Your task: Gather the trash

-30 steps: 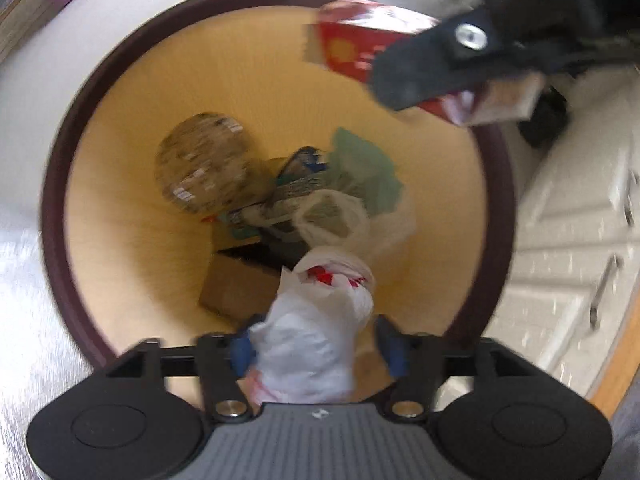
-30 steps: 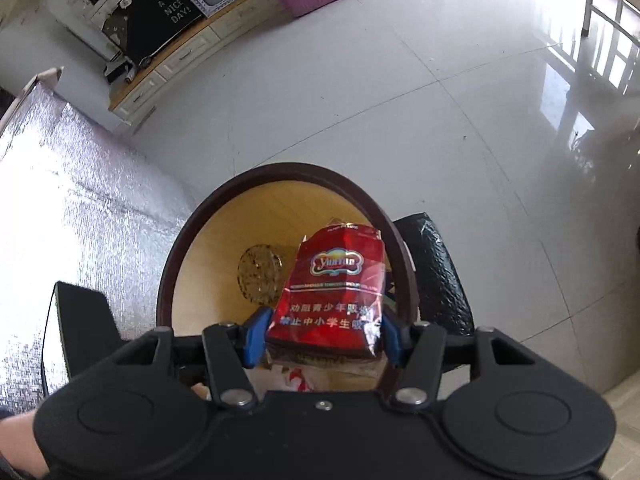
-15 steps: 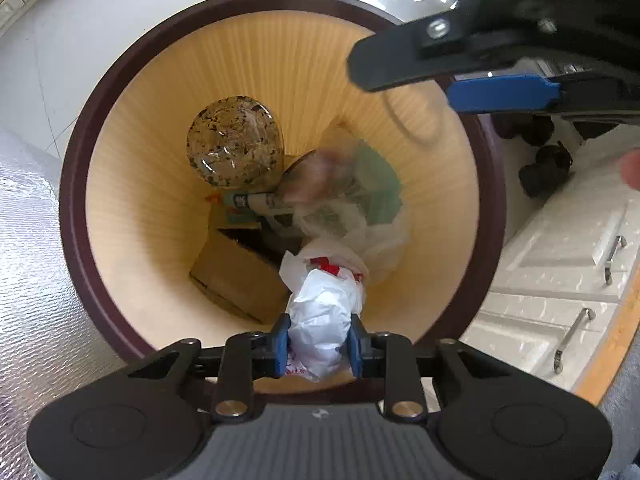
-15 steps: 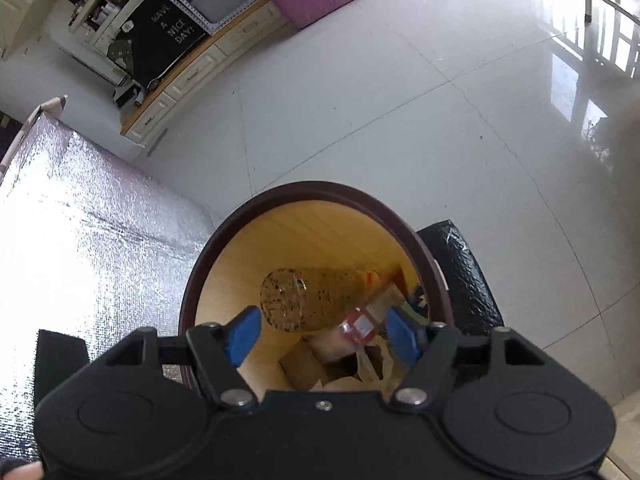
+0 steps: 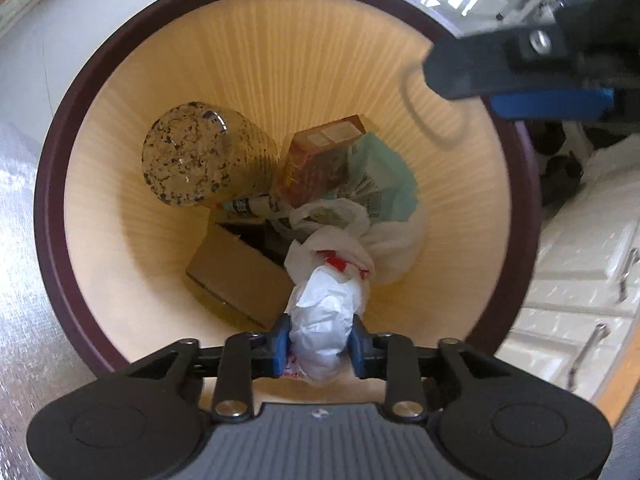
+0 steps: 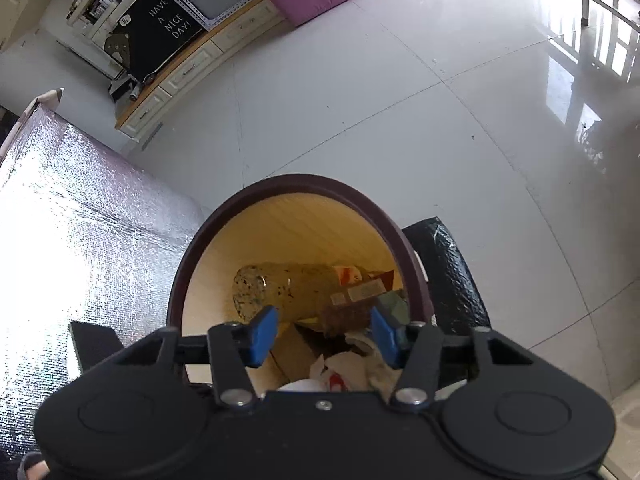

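A round trash bin with a dark brown rim (image 5: 56, 152) and pale yellow inside stands below both grippers; its rim also shows in the right wrist view (image 6: 304, 184). My left gripper (image 5: 319, 345) is shut on a crumpled white plastic bag (image 5: 326, 320) and holds it over the bin's near side. My right gripper (image 6: 322, 334) is open and empty above the bin; it also shows at the top right of the left wrist view (image 5: 520, 76). The red snack packet (image 5: 320, 160) lies inside the bin beside a speckled bottle (image 5: 200, 160).
The bin also holds a brown cardboard box (image 5: 236, 276), a green bag (image 5: 384, 172) and other white bags. A silver foil mat (image 6: 80, 216) lies left of the bin. White cabinets (image 5: 580, 264) stand to the right. A black chair (image 6: 452, 276) is behind the bin.
My right gripper opened and let go of the red snack packet, which fell into the bin. My left gripper closed tighter on the white bag and stayed over the bin.
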Demonstrator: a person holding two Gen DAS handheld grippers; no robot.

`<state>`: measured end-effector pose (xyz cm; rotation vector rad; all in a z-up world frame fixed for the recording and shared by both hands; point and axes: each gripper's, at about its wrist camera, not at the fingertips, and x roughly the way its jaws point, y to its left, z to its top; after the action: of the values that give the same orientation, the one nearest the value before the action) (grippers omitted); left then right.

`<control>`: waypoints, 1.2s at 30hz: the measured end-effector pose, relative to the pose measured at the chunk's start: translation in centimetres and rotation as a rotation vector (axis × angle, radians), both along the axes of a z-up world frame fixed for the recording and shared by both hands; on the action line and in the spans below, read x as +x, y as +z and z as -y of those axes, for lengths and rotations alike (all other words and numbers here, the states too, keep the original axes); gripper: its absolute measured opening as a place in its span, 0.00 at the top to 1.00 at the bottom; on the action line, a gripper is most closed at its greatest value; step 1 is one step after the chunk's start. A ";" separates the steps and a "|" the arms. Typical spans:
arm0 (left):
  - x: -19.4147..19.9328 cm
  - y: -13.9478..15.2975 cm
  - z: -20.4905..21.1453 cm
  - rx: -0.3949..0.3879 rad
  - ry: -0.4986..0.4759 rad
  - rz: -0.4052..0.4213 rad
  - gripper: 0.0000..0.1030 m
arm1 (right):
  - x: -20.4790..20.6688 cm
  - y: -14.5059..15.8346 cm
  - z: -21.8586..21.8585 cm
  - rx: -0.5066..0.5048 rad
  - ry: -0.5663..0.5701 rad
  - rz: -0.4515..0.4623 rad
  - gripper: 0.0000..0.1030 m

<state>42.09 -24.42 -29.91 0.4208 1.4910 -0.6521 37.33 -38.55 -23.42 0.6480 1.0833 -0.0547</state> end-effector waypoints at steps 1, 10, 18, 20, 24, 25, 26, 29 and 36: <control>0.0 0.3 -0.2 -0.010 0.019 -0.002 0.53 | 0.0 0.2 0.0 -0.003 0.001 0.001 0.48; -0.9 4.0 -1.7 -0.050 0.153 0.023 0.05 | -1.0 2.6 -0.8 -0.073 0.027 0.024 0.47; -2.5 8.1 -3.2 -0.099 0.241 0.072 0.00 | -2.6 4.9 -2.3 -0.153 0.079 0.030 0.46; -3.0 9.4 -3.8 -0.102 0.243 0.082 0.00 | -3.0 5.7 -2.6 -0.171 0.086 0.039 0.46; -4.4 12.4 -4.9 -0.114 0.243 0.140 0.00 | -3.9 7.5 -3.3 -0.198 0.106 0.069 0.42; -4.7 13.2 -5.3 -0.119 0.251 0.150 0.00 | -4.2 7.9 -3.5 -0.206 0.110 0.074 0.42; -4.9 13.6 -5.7 -0.120 0.256 0.158 0.00 | -4.5 8.4 -3.7 -0.214 0.111 0.079 0.42; -6.2 15.5 -6.5 -0.125 0.264 0.200 0.00 | -5.5 9.9 -4.1 -0.238 0.111 0.091 0.41; -9.4 19.7 -9.0 -0.156 0.318 0.282 0.00 | -9.0 13.6 -5.0 -0.298 0.126 0.123 0.25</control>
<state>32.69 -15.38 -10.19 0.1422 1.1946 -0.4321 28.34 -33.53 -9.79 0.3099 0.9713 -0.0649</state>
